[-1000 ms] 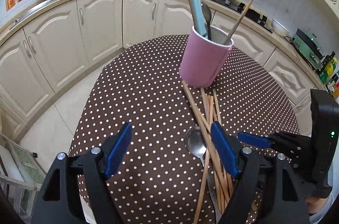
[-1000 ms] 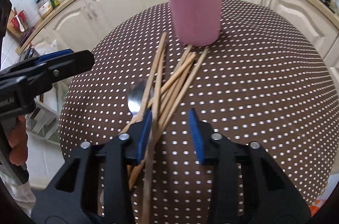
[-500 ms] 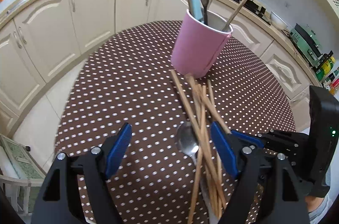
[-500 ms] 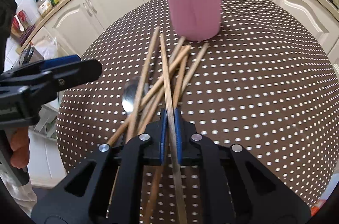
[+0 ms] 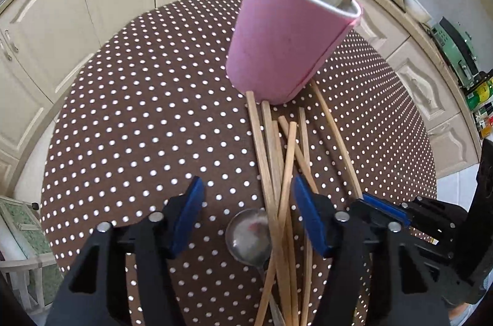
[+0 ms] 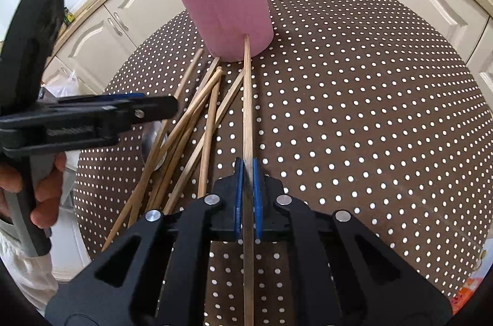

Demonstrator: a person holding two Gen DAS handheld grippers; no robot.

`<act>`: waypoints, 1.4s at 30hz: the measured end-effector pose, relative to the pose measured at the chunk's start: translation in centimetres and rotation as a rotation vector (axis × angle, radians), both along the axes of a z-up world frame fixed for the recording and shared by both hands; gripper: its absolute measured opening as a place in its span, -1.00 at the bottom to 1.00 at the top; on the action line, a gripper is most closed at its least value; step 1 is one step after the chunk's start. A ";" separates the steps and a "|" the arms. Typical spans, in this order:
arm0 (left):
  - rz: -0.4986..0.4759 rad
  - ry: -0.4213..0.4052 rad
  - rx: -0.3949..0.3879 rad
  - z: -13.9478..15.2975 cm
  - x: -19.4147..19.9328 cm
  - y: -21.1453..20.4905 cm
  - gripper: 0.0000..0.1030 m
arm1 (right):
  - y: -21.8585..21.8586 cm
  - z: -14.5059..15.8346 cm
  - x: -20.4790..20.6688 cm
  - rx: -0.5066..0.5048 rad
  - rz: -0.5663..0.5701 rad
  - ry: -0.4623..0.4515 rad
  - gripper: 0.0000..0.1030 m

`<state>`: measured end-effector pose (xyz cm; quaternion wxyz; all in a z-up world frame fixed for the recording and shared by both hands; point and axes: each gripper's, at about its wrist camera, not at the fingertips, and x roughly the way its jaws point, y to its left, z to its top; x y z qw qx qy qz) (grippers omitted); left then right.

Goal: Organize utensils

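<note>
On a round counter [image 6: 354, 116] covered in a brown cloth with white dots, a pink cup [image 6: 228, 14] stands upright near the far edge, already holding a pale blue handle, a spoon and some wooden chopsticks. Just in front of its base lies a loose, criss-crossed heap of chopsticks [image 5: 277, 171], with a metal spoon [image 5: 248, 236] partly buried under them.

The right claw [image 6: 247, 171] is clamped tight on a single chopstick [image 6: 246, 97], which runs straight ahead between the blue pads with its far tip near the foot of the cup. Singling out one stick this way probably makes it easier to lift clear of the tangle and drop into the cup.

The left claw [image 5: 248, 212] points steeply down over the near end of the heap. Its jaws have just been closing and stand about half open, straddling the spoon bowl and a few sticks without pressing on anything yet. It appears lined up for the next pick.
</note>
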<state>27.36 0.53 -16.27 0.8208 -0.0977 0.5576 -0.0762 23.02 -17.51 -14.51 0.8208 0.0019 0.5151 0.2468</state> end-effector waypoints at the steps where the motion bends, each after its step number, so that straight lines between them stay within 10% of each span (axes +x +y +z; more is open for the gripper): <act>1: -0.005 0.006 0.002 -0.2 0.3 -0.3 0.06 | 0.0 0.0 0.2 0.004 0.000 0.003 -0.87; 14: -0.058 0.012 -0.040 -0.8 2.1 -3.7 -0.86 | -0.7 -0.4 1.7 0.075 -0.012 0.019 -0.87; 27: -0.048 -0.095 -0.125 2.5 -2.0 -0.9 -0.87 | -2.2 0.8 -0.1 0.161 -0.044 -0.017 -0.87; 33: -0.086 -0.242 -0.149 7.2 -4.8 -0.3 -0.87 | -3.0 3.3 -1.5 0.247 -0.051 -0.099 -0.87; 42: -0.097 -0.736 -0.131 16.2 -8.5 -0.5 -0.87 | -3.8 9.8 -2.6 0.391 -0.081 -0.387 -0.87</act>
